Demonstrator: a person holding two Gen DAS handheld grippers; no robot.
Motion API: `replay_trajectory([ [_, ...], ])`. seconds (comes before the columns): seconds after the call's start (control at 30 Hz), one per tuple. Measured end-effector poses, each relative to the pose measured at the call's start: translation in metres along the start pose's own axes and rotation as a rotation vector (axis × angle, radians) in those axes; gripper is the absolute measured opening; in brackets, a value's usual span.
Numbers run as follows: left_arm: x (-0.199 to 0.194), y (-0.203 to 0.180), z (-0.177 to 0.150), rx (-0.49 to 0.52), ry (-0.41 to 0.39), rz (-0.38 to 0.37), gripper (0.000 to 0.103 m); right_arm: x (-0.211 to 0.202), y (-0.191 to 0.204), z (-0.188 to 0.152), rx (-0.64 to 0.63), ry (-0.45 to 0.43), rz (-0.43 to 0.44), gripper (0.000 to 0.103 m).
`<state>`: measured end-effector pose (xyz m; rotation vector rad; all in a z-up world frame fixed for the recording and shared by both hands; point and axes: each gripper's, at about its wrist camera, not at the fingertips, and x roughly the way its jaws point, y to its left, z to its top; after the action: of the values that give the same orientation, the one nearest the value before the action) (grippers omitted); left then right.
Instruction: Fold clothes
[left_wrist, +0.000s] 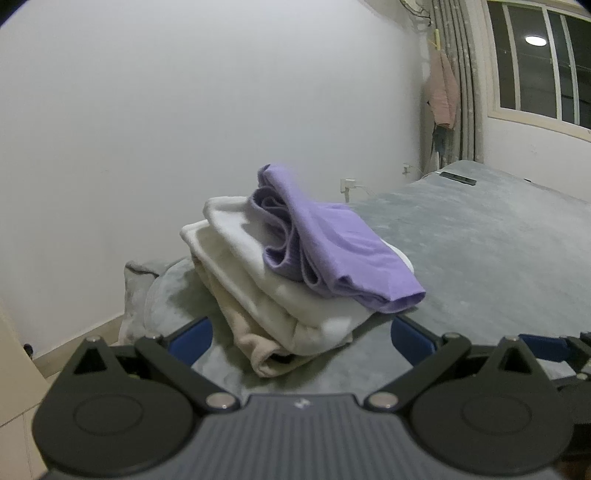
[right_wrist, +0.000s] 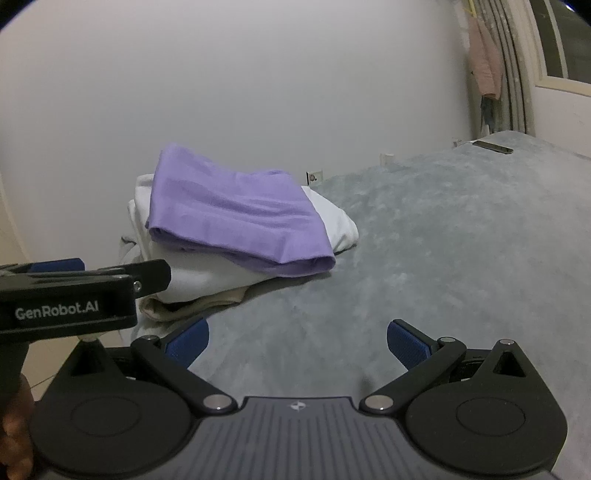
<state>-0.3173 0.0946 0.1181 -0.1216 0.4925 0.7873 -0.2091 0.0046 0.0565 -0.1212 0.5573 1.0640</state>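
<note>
Two handheld grippers hover low over a grey plush bed (right_wrist: 443, 240), both with jaws spread wide and released, holding nothing. In the left wrist view, the left gripper (left_wrist: 301, 332) points at a stack of folded clothes just ahead at 12 o'clock, its blue-padded fingertips (left_wrist: 192, 332) flanking the near end of the pile without touching it. The right gripper (right_wrist: 297, 341) sits over bare blanket, with the stack farther off at about 11 o'clock. In the right wrist view the left gripper's black body, marked GenRobot.AI, enters at 9 o'clock, and part of a hand (right_wrist: 14, 424) shows at 8 o'clock.

The stack rests near the bed's edge: a beige garment (left_wrist: 255, 339) at the bottom, a white garment (left_wrist: 258, 273) folded over it, and a purple garment (left_wrist: 332, 251) on top, its layered folds facing the left gripper. Farther along the bed, at 1 o'clock, lies a dark remote control (left_wrist: 458, 178). Beyond stand a plain white wall (left_wrist: 184, 110) with outlets (left_wrist: 347, 183), a pink garment (left_wrist: 441, 92) hanging beside striped curtains (left_wrist: 465, 81), and a dark window (left_wrist: 543, 59).
</note>
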Motion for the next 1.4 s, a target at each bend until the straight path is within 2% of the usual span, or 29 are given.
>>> replay_trajectory([
  [1.4, 0.0061, -0.0063, -0.0021, 0.049, 0.016, -0.05, 0.103, 0.0084, 0.0028, -0.0052, -0.019, 0.022, -0.038, 0.103],
])
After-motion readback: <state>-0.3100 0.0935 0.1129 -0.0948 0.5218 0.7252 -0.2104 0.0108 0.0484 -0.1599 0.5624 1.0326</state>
